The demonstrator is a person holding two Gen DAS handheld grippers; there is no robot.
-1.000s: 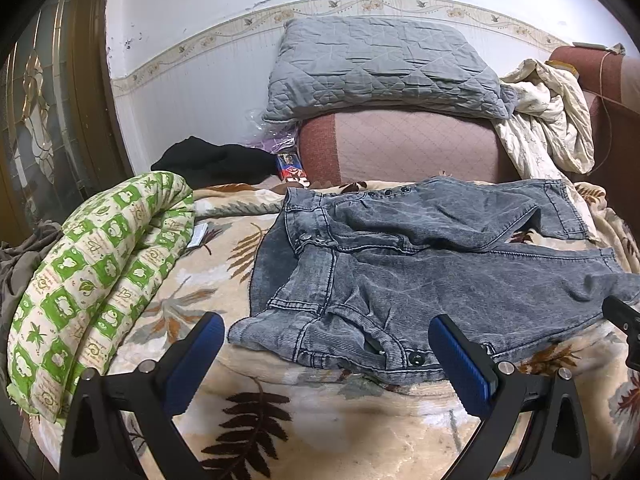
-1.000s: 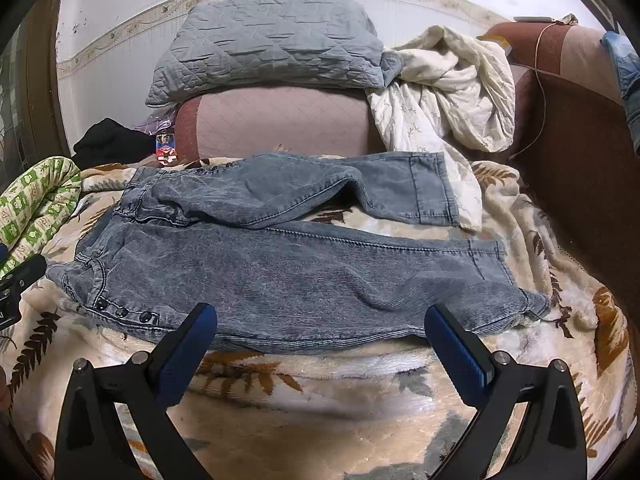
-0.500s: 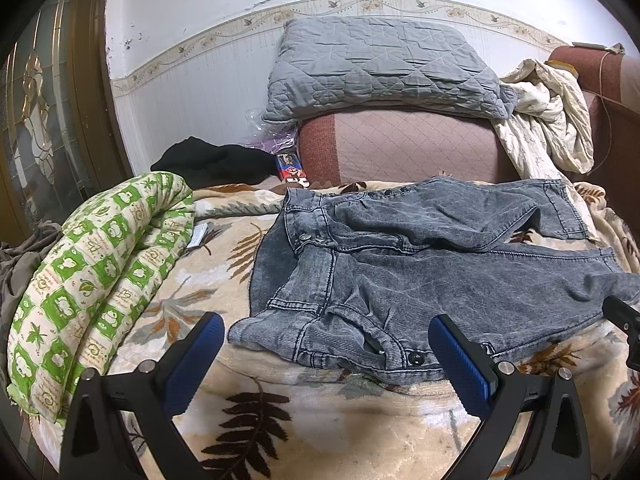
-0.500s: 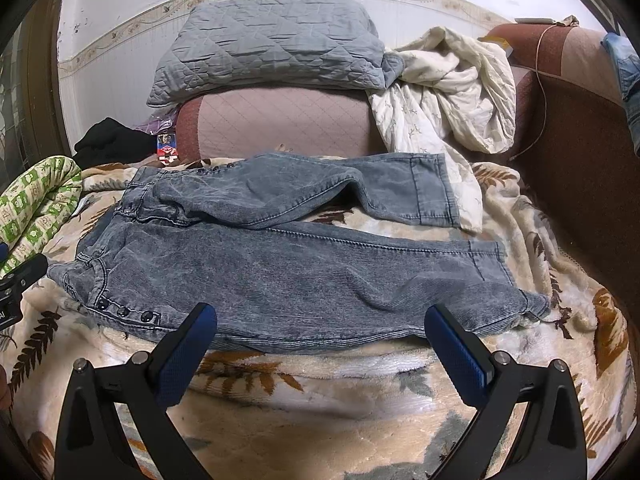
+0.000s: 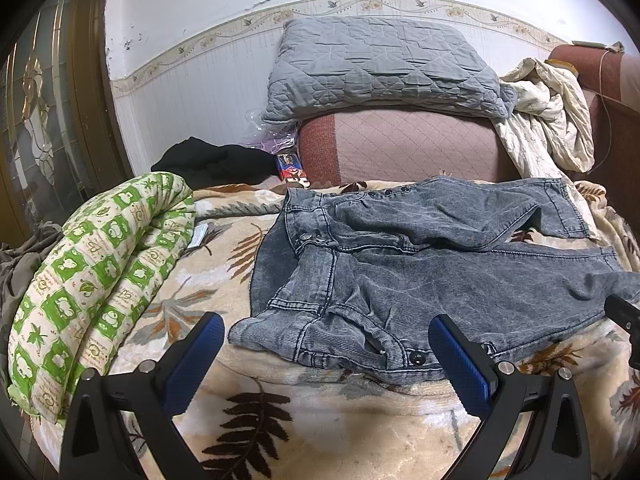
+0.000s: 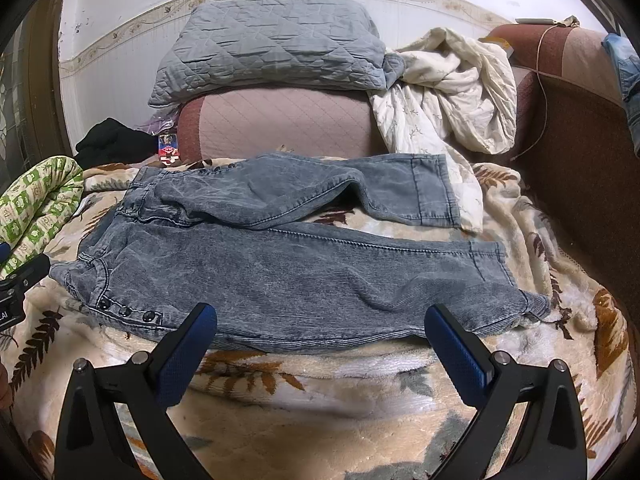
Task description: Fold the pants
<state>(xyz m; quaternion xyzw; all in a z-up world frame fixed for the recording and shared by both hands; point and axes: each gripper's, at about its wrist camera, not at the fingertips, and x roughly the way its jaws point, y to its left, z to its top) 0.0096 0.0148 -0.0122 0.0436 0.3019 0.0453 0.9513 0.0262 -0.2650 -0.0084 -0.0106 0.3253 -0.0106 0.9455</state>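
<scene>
Both the left tool [image 5: 324,354] and right tool [image 6: 320,344] hover spread wide and empty, near the pants [image 6: 288,276] on the bed [image 6: 320,412].

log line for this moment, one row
stage: pre-grasp | jeans: flat on blanket, unfolded | left gripper: open, empty | right gripper: open, empty

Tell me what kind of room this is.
Probably a bedroom or lived-in sitting room at home: the jeans lie on a leaf-print blanket over a bed or sofa, with a grey pillow on a padded rest and a rolled green quilt beside it.
</scene>
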